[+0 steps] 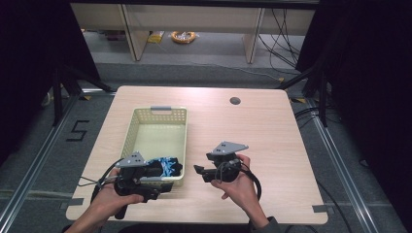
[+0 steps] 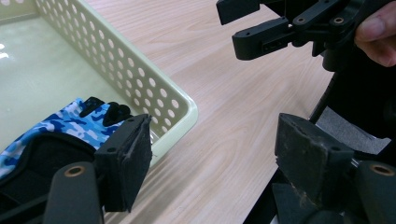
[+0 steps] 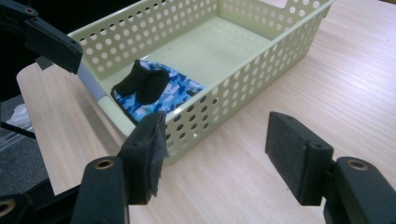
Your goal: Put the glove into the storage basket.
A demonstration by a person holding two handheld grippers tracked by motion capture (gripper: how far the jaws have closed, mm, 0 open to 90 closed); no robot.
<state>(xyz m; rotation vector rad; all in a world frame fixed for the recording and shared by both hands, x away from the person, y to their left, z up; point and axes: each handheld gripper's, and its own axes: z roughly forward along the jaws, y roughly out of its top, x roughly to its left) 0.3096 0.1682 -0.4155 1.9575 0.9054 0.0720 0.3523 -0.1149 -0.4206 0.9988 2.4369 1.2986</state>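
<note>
I judge the glove (image 3: 156, 91) delivered into the basket (image 1: 158, 112), with my left gripper (image 2: 212, 154) and right gripper (image 3: 217, 151) both released, empty.

Perforated plastic basket (image 3: 243, 79); cloth glove (image 3: 154, 91); wood-grain table (image 1: 262, 131).

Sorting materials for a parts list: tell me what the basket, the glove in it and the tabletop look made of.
Basket: moulded plastic by its look, pale yellow-green, slight sheen, walls perforated with even round holes.
Glove: fabric, probably a stretchy synthetic, blue camouflage print with matte black parts; it lies limp in the basket.
Tabletop: light wood grain, smooth and even, likely laminate rather than solid wood.
</note>
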